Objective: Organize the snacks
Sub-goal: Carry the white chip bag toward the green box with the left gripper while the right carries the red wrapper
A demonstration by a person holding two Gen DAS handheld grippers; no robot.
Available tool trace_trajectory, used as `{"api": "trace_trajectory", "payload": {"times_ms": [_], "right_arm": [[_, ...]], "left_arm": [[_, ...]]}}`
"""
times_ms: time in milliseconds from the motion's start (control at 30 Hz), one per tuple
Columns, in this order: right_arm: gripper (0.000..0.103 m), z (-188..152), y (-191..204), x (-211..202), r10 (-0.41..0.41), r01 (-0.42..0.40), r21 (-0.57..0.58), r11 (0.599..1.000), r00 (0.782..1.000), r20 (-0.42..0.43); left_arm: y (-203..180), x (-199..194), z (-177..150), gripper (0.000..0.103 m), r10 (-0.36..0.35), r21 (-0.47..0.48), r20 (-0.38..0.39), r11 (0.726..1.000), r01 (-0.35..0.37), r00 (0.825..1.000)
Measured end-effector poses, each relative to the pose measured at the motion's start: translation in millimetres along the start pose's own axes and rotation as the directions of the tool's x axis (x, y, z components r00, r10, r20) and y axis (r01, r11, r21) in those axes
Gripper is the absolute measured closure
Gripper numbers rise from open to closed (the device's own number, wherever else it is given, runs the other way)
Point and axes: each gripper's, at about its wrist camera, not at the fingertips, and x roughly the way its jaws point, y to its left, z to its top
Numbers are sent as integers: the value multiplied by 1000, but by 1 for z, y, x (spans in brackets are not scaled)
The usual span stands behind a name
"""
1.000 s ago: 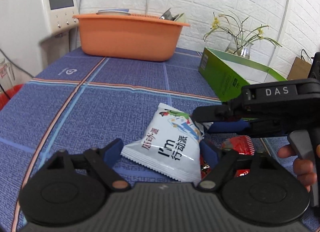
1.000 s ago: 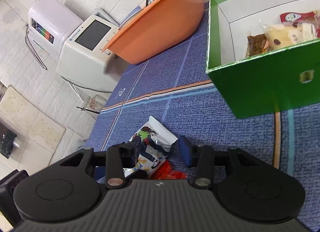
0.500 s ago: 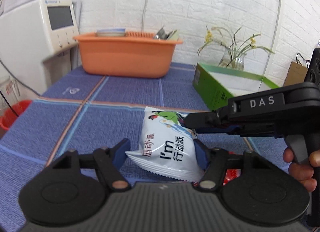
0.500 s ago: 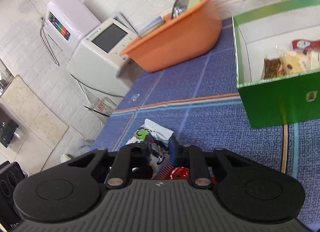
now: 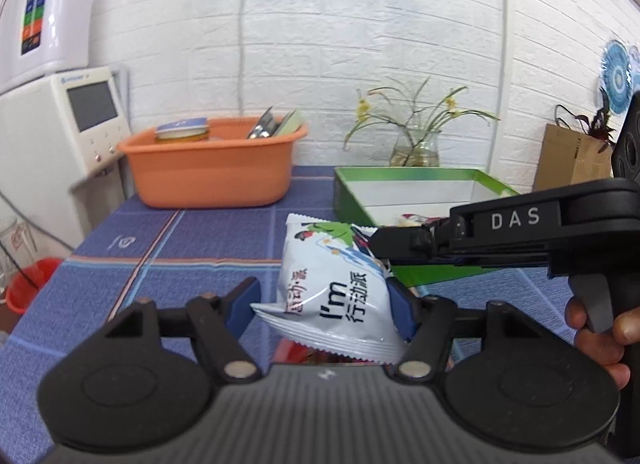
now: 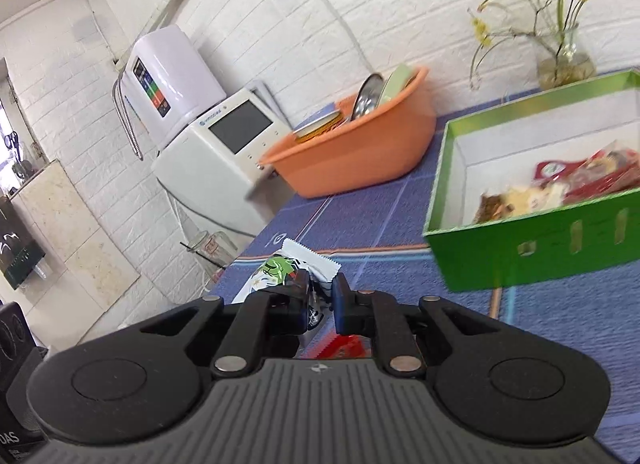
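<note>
A white snack bag with black lettering is lifted off the blue tablecloth. My right gripper is shut on the bag's upper right corner; it also shows in the left wrist view, coming in from the right. My left gripper is open, its blue pads either side of the bag's lower part. The bag's serrated top shows past the right fingers. A red snack packet lies on the cloth below. The green box holds several snacks.
An orange basin with dishes stands at the back of the table. A glass vase with flowers stands behind the green box. A white appliance stands left of the table. A red bucket sits on the floor.
My right gripper closed on the white bag's corner and raised it off the table. Both cameras rose and tilted up; the green box sits lower and nearer in view.
</note>
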Motion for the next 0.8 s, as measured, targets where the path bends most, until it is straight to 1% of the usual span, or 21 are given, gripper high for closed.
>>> {"api": "trace_trajectory", "payload": {"times_ms": [100,200,367,500,633,733,800], "right_arm": [[82,3,-8,-20,-32,33,-35,999,999,39],[82,2,-23,-42,-70,74,-49,996,995,77],[82,7,-57,-70,-117,119,-5,993,987,113],[82,8,-82,-90,-145,142,26,989,973,177],[82,16,-102,-95,-164,151,79,985,965,206],[82,29,-113,-88,-167,150,99,984,967,193],[82,38,-118,-79,-163,147,103,984,971,176]], "left_arm": [[-22,2,3,38,-27,16,17,1000,27,999],[-47,8,5,39,-70,35,17,997,69,997],[-86,28,13,39,-132,82,1,988,131,991],[-113,47,22,39,-167,123,-4,978,166,986],[-135,65,34,39,-170,181,-3,969,168,985],[-139,78,43,39,-159,200,11,968,154,987],[-137,86,49,40,-148,188,24,972,140,989]]}}
